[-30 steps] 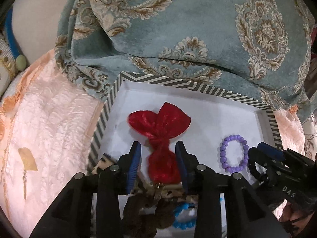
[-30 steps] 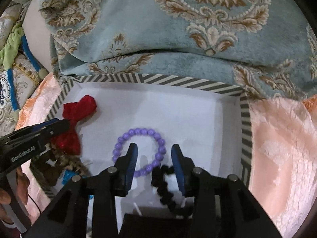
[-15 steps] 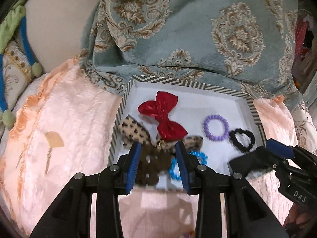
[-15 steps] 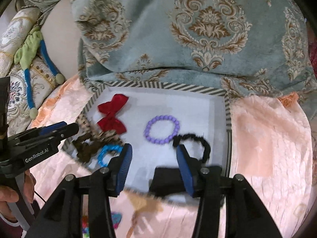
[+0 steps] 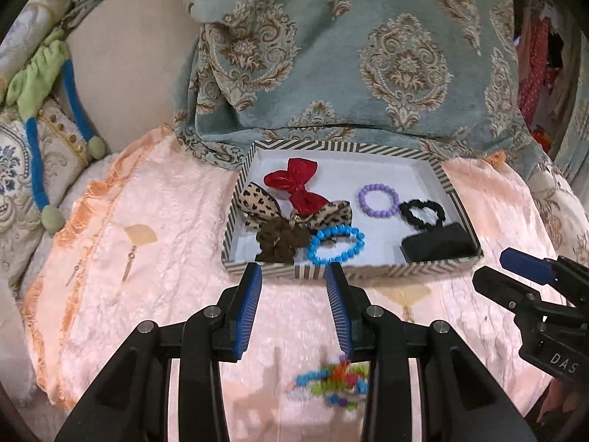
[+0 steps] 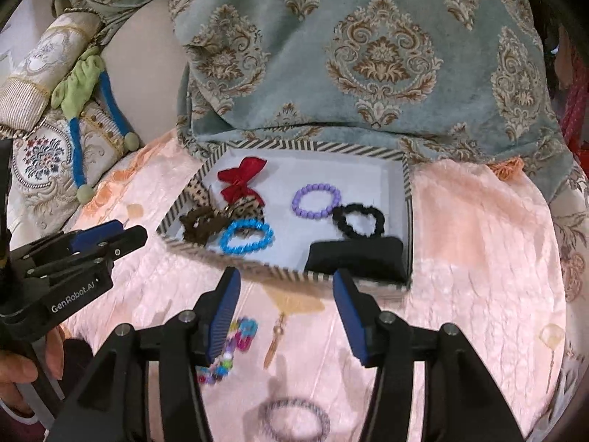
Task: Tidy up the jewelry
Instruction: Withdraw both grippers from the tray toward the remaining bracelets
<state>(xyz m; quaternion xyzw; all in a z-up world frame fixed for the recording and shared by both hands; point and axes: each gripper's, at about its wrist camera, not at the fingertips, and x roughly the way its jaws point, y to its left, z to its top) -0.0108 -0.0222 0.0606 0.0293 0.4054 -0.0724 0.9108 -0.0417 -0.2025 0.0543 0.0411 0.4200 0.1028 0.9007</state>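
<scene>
A striped-rim tray [image 5: 346,272] [image 6: 283,272] holds a red bow [image 5: 296,184] [image 6: 241,180], a leopard bow [image 5: 257,202], a brown scrunchie [image 5: 281,239], a blue bead bracelet [image 5: 335,245] [image 6: 246,237], a purple bead bracelet [image 5: 379,200] [image 6: 316,200], a black scrunchie [image 5: 421,213] [image 6: 359,221] and a black pouch [image 5: 438,246] [image 6: 355,258]. My left gripper [image 5: 294,309] is open and empty in front of the tray. My right gripper [image 6: 287,316] is open and empty. A multicoloured bracelet [image 5: 331,379] [image 6: 228,350] lies on the pink cloth below both.
A grey coiled hair ring [image 6: 294,421] and a gold earring [image 6: 274,342] lie on the pink cloth [image 5: 165,221]. More earrings [image 5: 129,269] lie left. A blue-green patterned cushion [image 5: 368,55] stands behind the tray. Embroidered pillows [image 6: 48,147] sit at left.
Both grippers have pulled back and up from inside the tray, staying open and empty. The whole tray and loose items on the cloth have come into view.
</scene>
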